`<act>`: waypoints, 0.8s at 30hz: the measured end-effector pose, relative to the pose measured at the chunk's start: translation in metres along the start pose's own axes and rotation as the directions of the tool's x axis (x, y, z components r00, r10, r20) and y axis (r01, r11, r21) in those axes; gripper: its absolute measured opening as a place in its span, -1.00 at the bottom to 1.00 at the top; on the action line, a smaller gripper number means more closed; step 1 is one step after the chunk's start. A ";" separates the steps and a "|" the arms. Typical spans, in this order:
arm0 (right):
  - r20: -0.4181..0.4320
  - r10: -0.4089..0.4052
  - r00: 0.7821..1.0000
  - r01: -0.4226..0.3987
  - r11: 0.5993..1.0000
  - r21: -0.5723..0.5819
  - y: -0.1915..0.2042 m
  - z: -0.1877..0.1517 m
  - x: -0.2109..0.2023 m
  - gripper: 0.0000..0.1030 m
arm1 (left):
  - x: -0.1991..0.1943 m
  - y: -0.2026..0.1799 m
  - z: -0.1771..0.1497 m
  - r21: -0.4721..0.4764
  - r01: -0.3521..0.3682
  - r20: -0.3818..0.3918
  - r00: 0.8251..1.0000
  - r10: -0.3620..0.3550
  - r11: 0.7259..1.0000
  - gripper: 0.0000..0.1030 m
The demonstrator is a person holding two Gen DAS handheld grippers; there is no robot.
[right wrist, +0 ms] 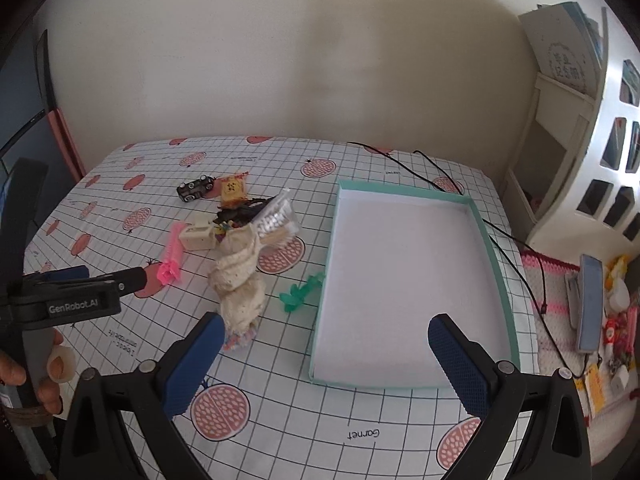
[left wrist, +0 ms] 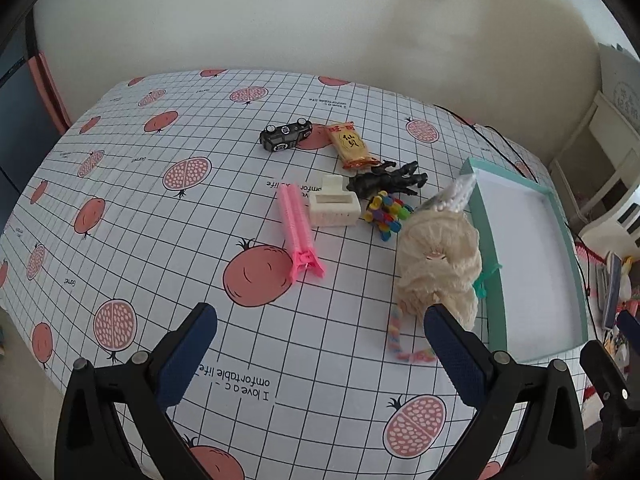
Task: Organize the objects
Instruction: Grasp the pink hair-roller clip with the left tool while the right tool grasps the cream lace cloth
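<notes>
Loose items lie in a cluster on the pomegranate-print tablecloth [left wrist: 160,240]: a black toy car [left wrist: 286,136], an orange snack packet [left wrist: 350,144], a black toy figure [left wrist: 388,180], a cream plastic piece [left wrist: 334,202], a pink clip [left wrist: 298,232], colourful beads [left wrist: 386,210] and a cream knitted cloth [left wrist: 438,256]. A green clip [right wrist: 300,292] lies against the teal box [right wrist: 326,264], whose white inside holds nothing. My left gripper [left wrist: 320,320] is open, its right finger close to the cloth. Over the box's near end my right gripper [right wrist: 326,326] is open and holds nothing.
A black cable [right wrist: 440,176] runs across the far right of the table behind the box. White shelving [right wrist: 580,160] stands to the right, with small clutter [right wrist: 612,320] on a pink mat below it. A wall backs the table. A hand [right wrist: 52,368] holds the left gripper's handle.
</notes>
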State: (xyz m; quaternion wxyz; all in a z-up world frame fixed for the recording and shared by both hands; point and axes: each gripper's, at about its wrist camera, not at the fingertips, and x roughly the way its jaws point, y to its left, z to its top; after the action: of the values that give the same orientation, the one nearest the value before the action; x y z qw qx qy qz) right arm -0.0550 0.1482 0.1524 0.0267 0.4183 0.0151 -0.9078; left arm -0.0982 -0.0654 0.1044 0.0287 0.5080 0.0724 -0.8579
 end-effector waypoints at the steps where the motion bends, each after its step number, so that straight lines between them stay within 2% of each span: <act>1: -0.005 0.011 1.000 -0.011 1.000 -0.002 0.003 0.006 0.002 1.00 | 0.003 0.003 0.004 -0.012 -0.003 -0.007 1.000 0.003 1.000 1.00; 5: -0.026 0.040 0.999 -0.040 0.999 -0.018 0.017 0.024 0.012 0.95 | 0.015 0.010 0.023 -0.053 0.005 -0.047 0.999 -0.008 0.999 0.95; 12: -0.115 0.111 0.987 -0.111 0.994 0.000 0.032 0.044 0.049 0.80 | 0.042 0.016 0.051 -0.060 -0.060 -0.072 0.996 0.055 0.996 0.82; 14: -0.149 0.121 0.981 -0.122 0.993 0.003 0.036 0.047 0.063 0.76 | 0.053 0.018 0.056 -0.057 -0.076 -0.089 0.994 0.071 0.995 0.73; 21: -0.247 0.157 0.956 -0.161 0.987 0.004 0.048 0.046 0.103 0.59 | 0.088 0.019 0.061 -0.058 -0.085 -0.142 0.987 0.076 0.995 0.61; 24: -0.272 0.156 0.950 -0.164 0.986 -0.008 0.053 0.042 0.115 0.53 | 0.099 0.019 0.060 -0.057 -0.074 -0.165 0.984 0.064 0.996 0.42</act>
State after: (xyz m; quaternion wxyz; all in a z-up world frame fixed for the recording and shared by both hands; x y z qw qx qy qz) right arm -0.1580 0.0895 0.0916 0.1041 0.5377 -0.0015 -0.8367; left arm -0.1960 -0.0905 0.0442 0.0684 0.5773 0.0838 -0.8093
